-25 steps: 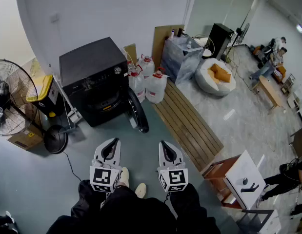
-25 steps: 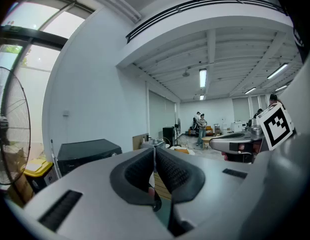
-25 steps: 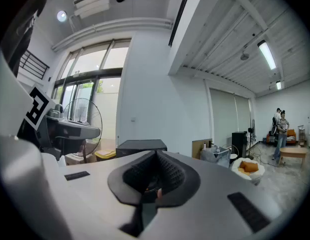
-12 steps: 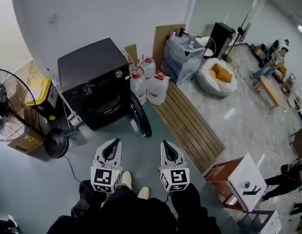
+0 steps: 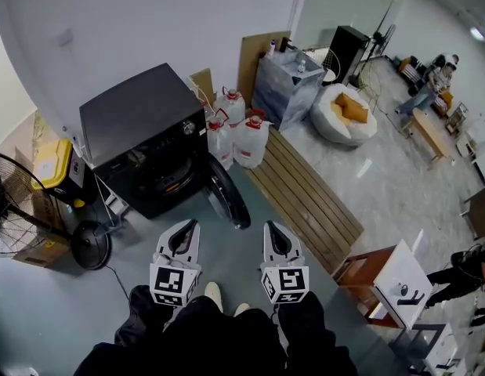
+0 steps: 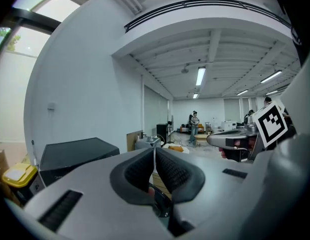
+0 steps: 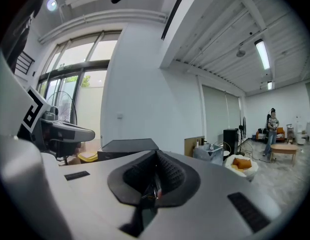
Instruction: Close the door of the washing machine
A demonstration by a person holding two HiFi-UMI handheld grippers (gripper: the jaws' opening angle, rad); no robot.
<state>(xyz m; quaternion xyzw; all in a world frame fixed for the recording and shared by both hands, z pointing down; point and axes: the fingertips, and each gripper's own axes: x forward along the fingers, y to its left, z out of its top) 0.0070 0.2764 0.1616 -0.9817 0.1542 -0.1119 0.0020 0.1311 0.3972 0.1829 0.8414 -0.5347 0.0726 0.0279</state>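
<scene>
Down on the grey floor in the head view, the black washing machine [image 5: 140, 143] is standing against the white wall, and its round door [image 5: 229, 194] is hanging wide open, sticking out from the right side of the front toward the person. Big water bottles [image 5: 242, 135] are sitting just beside the machine. The left gripper [image 5: 186, 229] and the right gripper [image 5: 273, 232] are pointing at the machine side by side, near the door but not touching it. Looking along the left gripper in its own view, the jaws are pressing together with nothing between them, and the machine [image 6: 74, 154] is showing low on the left. Looking along the right gripper in its own view, the jaws are also sitting tight together and holding nothing, and the machine [image 7: 127, 146] is waiting ahead by the wall. I am thinking the door is hard and stiff and is swinging on a hinge, so a push is working better than a grab. The shiny middle is probably slippery and could crack, so the best spot is looking like the thick outer ring, on the edge far from the hinge, with a slow, soft push until it clicks.
</scene>
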